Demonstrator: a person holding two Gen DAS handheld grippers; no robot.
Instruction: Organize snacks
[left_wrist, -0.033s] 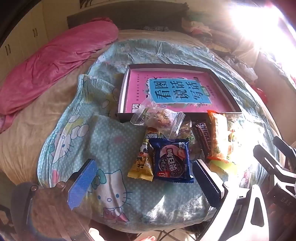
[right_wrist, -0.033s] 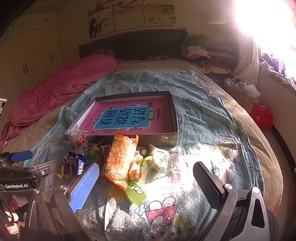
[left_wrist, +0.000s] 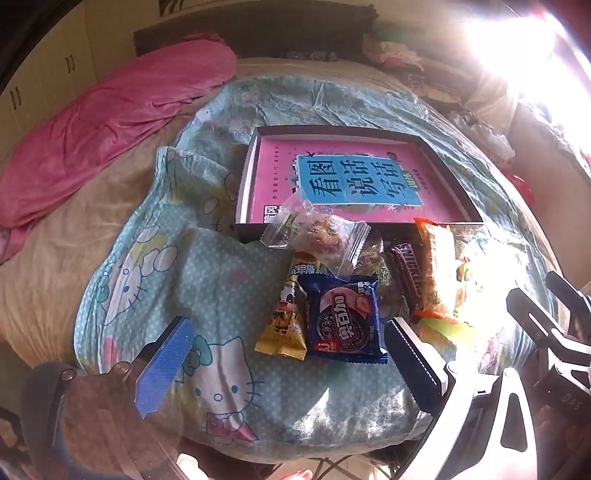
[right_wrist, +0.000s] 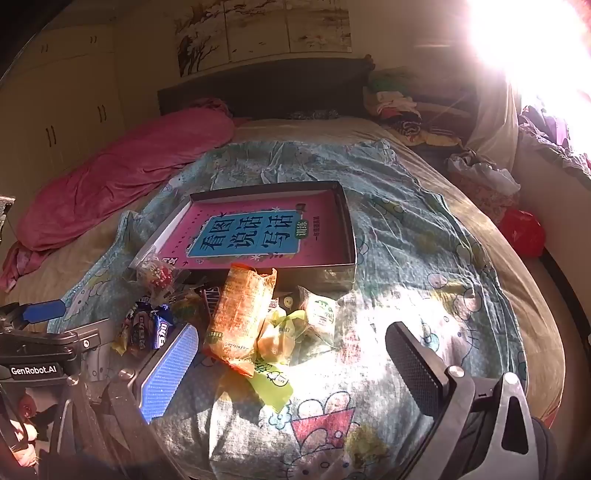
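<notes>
— Where are your snacks?
— Heaped on the bed (right_wrist: 424, 236) against the near wall of the box (left_wrist: 246, 177); your left tool (left_wrist: 288, 363) is spread wide, empty; your right tool (right_wrist: 291, 365) likewise.

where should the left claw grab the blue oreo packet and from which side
Grip the flat dark blue Oreo packet across its two long side edges, coming straight down from above with the left claw open. It lies flat on the quilt, overlapping the yellow cow-print snack packet on its left, so a side approach would likely snag that.
</notes>
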